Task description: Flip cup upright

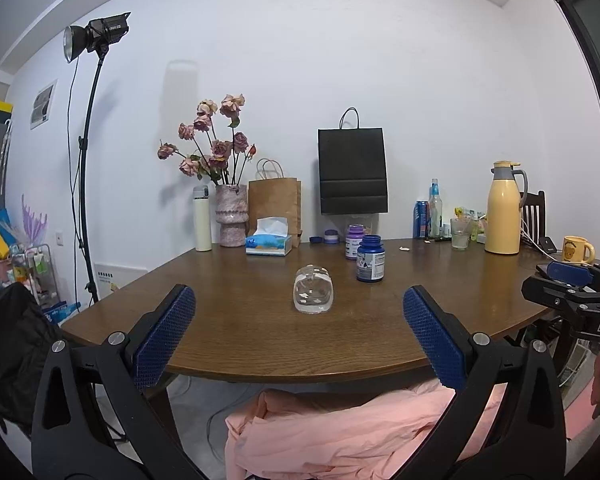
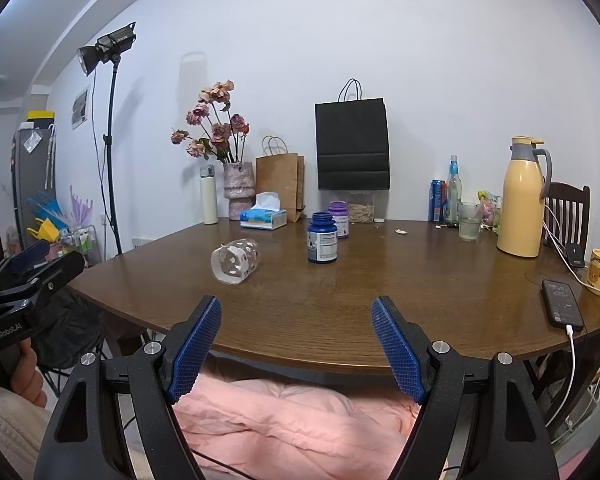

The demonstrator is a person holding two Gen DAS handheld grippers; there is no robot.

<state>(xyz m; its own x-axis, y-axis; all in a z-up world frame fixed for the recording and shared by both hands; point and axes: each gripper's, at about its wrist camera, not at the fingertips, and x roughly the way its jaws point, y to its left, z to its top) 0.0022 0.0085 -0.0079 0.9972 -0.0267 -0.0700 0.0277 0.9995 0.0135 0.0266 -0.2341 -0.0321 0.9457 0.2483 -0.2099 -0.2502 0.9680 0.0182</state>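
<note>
Even, soft, cool room light. Studio lamp (image 1: 96, 36) on its stand looks unlit. Faint bag shadows on wall (image 1: 340, 40); dull sheen on table (image 2: 440, 264) towards its right edge. Strong fisheye bending, black vignette at corners. Focus sharp, no motion blur

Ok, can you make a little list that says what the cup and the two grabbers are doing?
cup: clear cup lying on its side on the table
nearest thing: blue bottle, standing, apart from cup
left gripper: open, empty, short of cup
right gripper: open, empty, cup off to its left
flipped yet: no
</note>
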